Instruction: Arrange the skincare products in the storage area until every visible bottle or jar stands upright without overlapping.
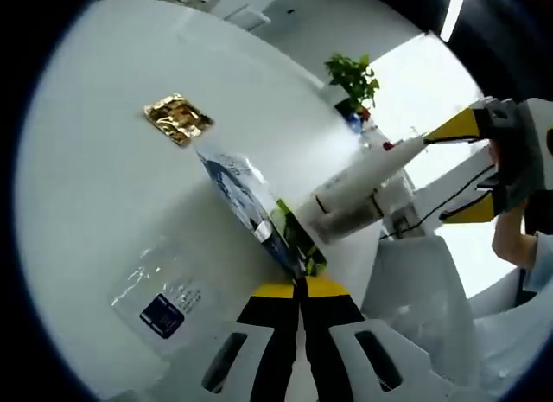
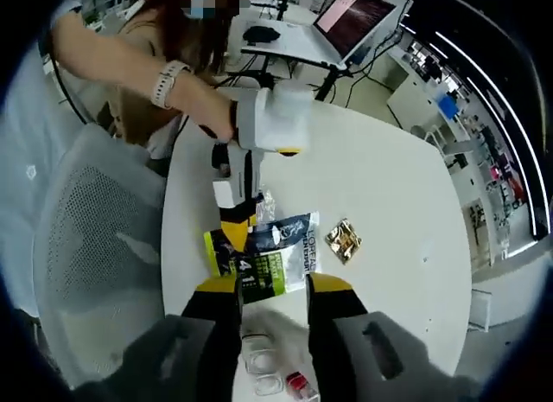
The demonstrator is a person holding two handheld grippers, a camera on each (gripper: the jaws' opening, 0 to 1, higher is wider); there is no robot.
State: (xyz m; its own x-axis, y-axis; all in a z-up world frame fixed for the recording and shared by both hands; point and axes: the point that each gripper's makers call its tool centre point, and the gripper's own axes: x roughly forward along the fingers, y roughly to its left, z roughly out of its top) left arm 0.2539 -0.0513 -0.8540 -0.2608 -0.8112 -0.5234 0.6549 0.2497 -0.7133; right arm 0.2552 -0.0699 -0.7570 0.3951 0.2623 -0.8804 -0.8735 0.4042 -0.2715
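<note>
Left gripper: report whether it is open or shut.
Shut on the sachet: in the left gripper view, the left gripper pinches the sachet's lower edge.

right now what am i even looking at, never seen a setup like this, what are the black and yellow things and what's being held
There is no robot here. A person holds a two-jaw hand gripper in each hand, and each carries a fisheye camera looking along its own black, yellow-tipped jaws. The left gripper view shows the left gripper shut on the edge of a flat blue, white and green sachet. The right gripper view shows the right gripper, its jaws apart on either side of that same sachet. On the white round table also lie a crinkled gold foil packet and a clear plastic bag with a blue label.
</note>
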